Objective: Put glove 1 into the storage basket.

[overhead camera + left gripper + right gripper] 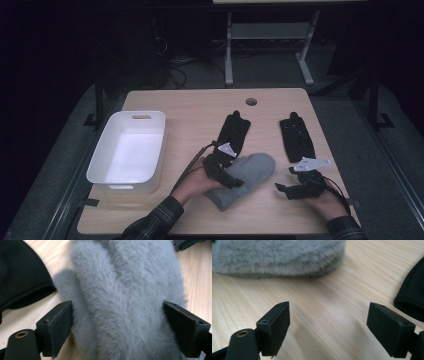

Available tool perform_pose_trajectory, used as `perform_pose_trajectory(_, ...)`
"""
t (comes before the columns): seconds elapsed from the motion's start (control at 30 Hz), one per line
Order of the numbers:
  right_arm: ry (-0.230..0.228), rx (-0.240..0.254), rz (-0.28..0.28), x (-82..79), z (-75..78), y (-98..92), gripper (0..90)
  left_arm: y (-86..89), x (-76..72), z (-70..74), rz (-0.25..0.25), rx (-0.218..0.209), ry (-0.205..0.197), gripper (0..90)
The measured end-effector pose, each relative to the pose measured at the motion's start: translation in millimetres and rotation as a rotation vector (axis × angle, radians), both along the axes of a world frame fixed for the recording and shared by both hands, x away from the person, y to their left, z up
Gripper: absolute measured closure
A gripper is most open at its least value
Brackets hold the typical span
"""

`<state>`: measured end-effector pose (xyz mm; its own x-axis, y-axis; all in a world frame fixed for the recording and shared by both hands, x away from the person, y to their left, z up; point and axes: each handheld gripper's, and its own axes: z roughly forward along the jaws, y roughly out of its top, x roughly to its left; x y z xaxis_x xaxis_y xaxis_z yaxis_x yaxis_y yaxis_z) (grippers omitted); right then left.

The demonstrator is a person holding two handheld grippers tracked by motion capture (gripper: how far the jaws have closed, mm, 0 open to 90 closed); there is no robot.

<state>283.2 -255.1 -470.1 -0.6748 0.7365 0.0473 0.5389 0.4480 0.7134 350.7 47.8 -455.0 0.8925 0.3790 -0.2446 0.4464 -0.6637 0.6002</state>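
Fluff of the grey mitten (243, 178), lying mid-table beside a black glove (233, 133), could be snagged and dragged by the wide-spread left gripper (117, 327) straddling it (right gripper (328, 332) stands wide, empty).

Grey mitten (125, 297) fluffy fleece; table (324, 322) matt grained wood; bin (131, 150) smooth white plastic.

The left gripper (231, 181) straddles the grey mitten (247, 177) with jaws spread; the right gripper (282, 188) sits right of the mitten, jaws apart and empty.
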Motion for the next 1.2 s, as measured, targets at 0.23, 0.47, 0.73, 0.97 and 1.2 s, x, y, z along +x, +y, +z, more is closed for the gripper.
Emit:
perform_pose_trajectory(0.23, -0.017, -0.001, -0.019, 1.2, -0.7, -3.1, 17.1, 0.1, 0.6, -5.8, 0.001, 0.001, 0.017, 12.8)
perform_pose_trajectory(0.47, -0.018, -0.032, -0.02, 2.3, -7.4, -1.4, 14.9, 1.1, 0.1, -4.7, -0.043, -0.028, 0.059, 36.1)
perform_pose_trajectory(0.73, -0.019, -0.009, -0.015, 2.5, -11.5, -1.3, 13.1, 0.0, -2.9, -0.9, -0.087, -0.021, 0.047, 62.1)
perform_pose_trajectory(0.97, -0.021, -0.001, -0.012, 2.4, -12.2, -1.8, 12.9, 2.0, -5.2, 6.9, -0.077, -0.022, 0.041, 68.8)
perform_pose_trajectory(1.2, -0.02, -0.002, -0.011, 2.5, -12.1, -1.9, 12.9, 9.3, -7.7, 23.6, -0.076, -0.028, 0.027, 68.6)
